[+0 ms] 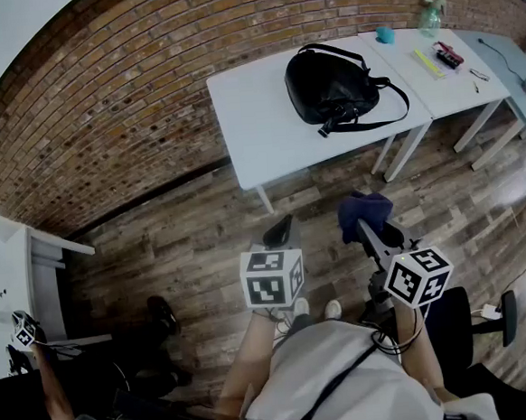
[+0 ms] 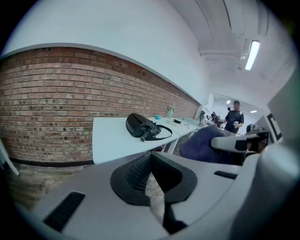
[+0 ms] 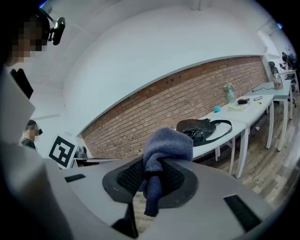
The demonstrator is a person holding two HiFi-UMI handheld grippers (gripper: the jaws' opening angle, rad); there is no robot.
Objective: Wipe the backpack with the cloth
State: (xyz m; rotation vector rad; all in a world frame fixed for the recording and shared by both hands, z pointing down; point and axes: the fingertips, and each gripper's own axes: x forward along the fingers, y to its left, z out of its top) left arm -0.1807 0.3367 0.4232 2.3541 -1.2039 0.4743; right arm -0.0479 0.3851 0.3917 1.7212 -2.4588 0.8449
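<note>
Clamping cloth [image 3: 167, 144] in right claw [image 3: 151, 174].

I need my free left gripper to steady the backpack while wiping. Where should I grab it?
Probably the bunched straps on the backpack's near side, coming in low from the table's front edge. They stick out toward you and look thin enough to pinch, whereas the body is rounded and wide. The left gripper is empty; the right gripper holds the cloth.

Bright, even indoor light on my feeds; a ceiling lamp [image 2: 251, 54] glares. Fisheye bends the brick wall [image 1: 127, 97], corners go black. The backpack [image 1: 330, 86] reads sharp, soft shadows only.
</note>
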